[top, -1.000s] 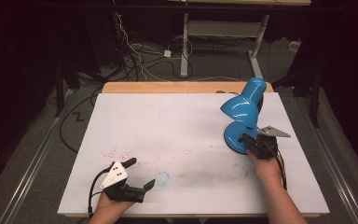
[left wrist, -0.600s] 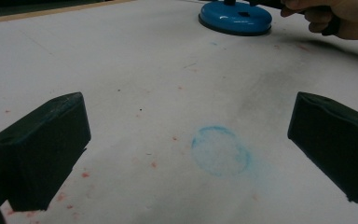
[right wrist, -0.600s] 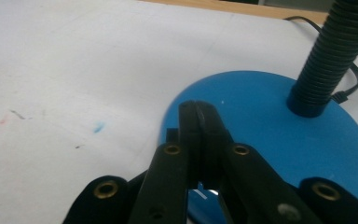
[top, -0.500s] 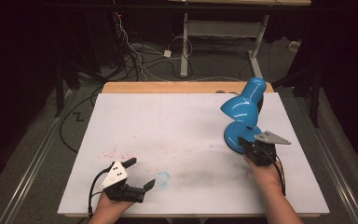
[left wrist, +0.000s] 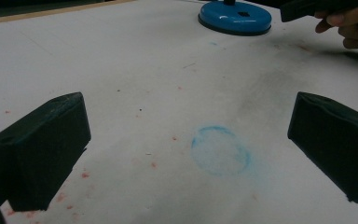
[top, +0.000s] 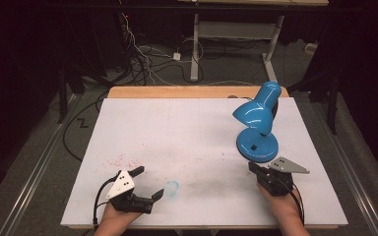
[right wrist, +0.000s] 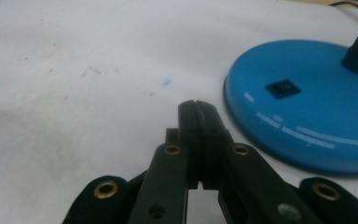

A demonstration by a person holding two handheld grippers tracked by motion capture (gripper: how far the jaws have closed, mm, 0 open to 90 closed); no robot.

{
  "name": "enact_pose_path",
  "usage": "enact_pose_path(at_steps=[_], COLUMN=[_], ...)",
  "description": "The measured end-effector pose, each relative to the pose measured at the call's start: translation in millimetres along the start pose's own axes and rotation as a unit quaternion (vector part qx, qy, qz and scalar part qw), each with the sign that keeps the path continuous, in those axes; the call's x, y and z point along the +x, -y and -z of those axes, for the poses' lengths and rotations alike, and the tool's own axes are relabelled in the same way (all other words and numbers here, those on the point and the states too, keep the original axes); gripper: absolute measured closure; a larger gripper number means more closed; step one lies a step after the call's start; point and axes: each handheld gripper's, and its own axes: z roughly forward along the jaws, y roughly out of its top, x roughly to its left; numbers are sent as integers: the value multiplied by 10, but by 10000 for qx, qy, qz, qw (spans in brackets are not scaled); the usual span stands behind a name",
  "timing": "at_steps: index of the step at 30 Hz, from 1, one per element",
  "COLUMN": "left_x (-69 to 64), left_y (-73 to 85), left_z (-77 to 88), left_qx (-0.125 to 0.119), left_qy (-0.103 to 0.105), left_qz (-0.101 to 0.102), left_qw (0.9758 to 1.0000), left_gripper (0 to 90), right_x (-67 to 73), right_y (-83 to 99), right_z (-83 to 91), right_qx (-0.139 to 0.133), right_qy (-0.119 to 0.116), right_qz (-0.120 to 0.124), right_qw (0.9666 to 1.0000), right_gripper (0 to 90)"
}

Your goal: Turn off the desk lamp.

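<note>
A blue desk lamp (top: 258,117) stands at the right of the white table top (top: 187,128), its round base (right wrist: 307,102) bearing a small black switch (right wrist: 283,87). My right gripper (top: 252,167) lies low on the table just in front of the base, a little to its left. The right gripper (right wrist: 198,109) is shut with nothing between its jaws, and its tip stands apart from the base. My left gripper (top: 147,183) rests near the front left edge, wide open and holding nothing. In the left gripper view the left gripper (left wrist: 186,144) frames a faint blue ring stain (left wrist: 220,150) on the table.
Red specks (top: 120,160) and a grey smudge (top: 211,184) mark the table top. A wooden strip (top: 177,92) runs along the far edge. Beyond it, cables (top: 142,59) and desk legs (top: 195,49) stand on the dark floor. The lamp's head (top: 252,118) leans left over its base.
My right gripper has drawn back from the lamp's base toward the front edge of the table, still shut. The left gripper and the lamp have kept still.
</note>
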Motion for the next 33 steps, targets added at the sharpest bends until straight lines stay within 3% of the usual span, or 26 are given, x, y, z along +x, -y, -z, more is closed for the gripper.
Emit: enact_pose_path(at_steps=[5, 14, 16, 20, 22, 23, 24, 26, 27, 28, 33], left_x=[12, 11, 12, 9, 8, 8, 8, 8, 8, 8, 8], left_y=[-3, -1, -1, -1, -2, -3, -3, -3, -3, -2, -1], left_z=[0, 3, 3, 0, -2, -2, -2, -2, -1, 0, 3], left_qx=[15, 0, -1, 10, 16, 20, 21, 20, 20, 12, -3], left_qy=[33, 39, 43, 45, 44, 41, 39, 37, 37, 37, 43], left_qz=[46, 39, 40, 25, 20, 19, 21, 22, 22, 23, 24], left_qw=[10000, 10000, 10000, 10000, 10000, 10000, 10000, 10000, 10000, 10000, 10000], left_gripper=[0, 0, 0, 0, 0, 0, 0, 0, 0, 0, 0], right_x=[87, 138, 131, 105, 101, 94, 98, 102, 111, 120, 122], right_y=[139, 160, 158, 152, 152, 149, 147, 146, 142, 141, 149], right_z=[129, 99, 92, 76, 69, 58, 55, 54, 48, 51, 106], right_qx=[9, 58, 63, 171, 193, 252, 252, 256, 234, 213, -116], right_qy=[-127, -78, -81, -122, -118, -135, -130, -97, -67, -43, -110], right_qz=[37, 113, 116, 1, 1, -10, -20, -13, 30, 49, 100], right_qw=[9999, 9999, 9999, 9998, 9997, 9996, 9996, 9996, 9997, 9998, 9998], right_gripper=[900, 898, 847, 633, 580, 452, 397, 345, 220, 168, 4])
